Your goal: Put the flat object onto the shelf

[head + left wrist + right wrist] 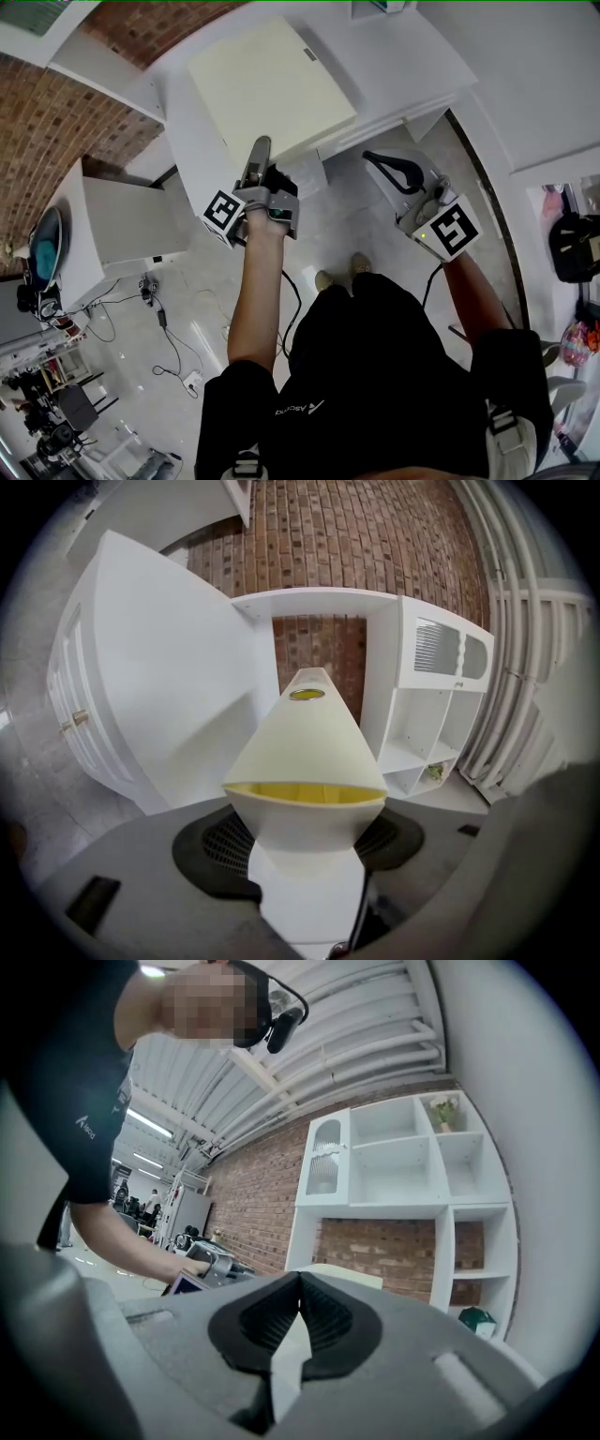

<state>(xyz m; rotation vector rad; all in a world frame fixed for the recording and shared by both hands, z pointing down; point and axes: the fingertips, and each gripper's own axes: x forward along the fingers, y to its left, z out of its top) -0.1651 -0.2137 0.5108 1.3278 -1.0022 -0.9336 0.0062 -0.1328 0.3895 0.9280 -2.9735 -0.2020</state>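
The flat object is a wide cream-coloured panel, held out level in front of me. My left gripper is shut on its near edge. In the left gripper view the flat object shows edge-on with a yellow inner rim, clamped between the two dark pads of my left gripper. Ahead stands the white shelf unit with open compartments, against a brick wall. My right gripper hovers to the right, apart from the panel. Its jaws are shut on nothing. The shelf unit fills that view.
A white cabinet stands left of the shelf. It also shows from above, with a teal bowl beside it. Cables lie on the tiled floor. A small green item sits in a low shelf compartment.
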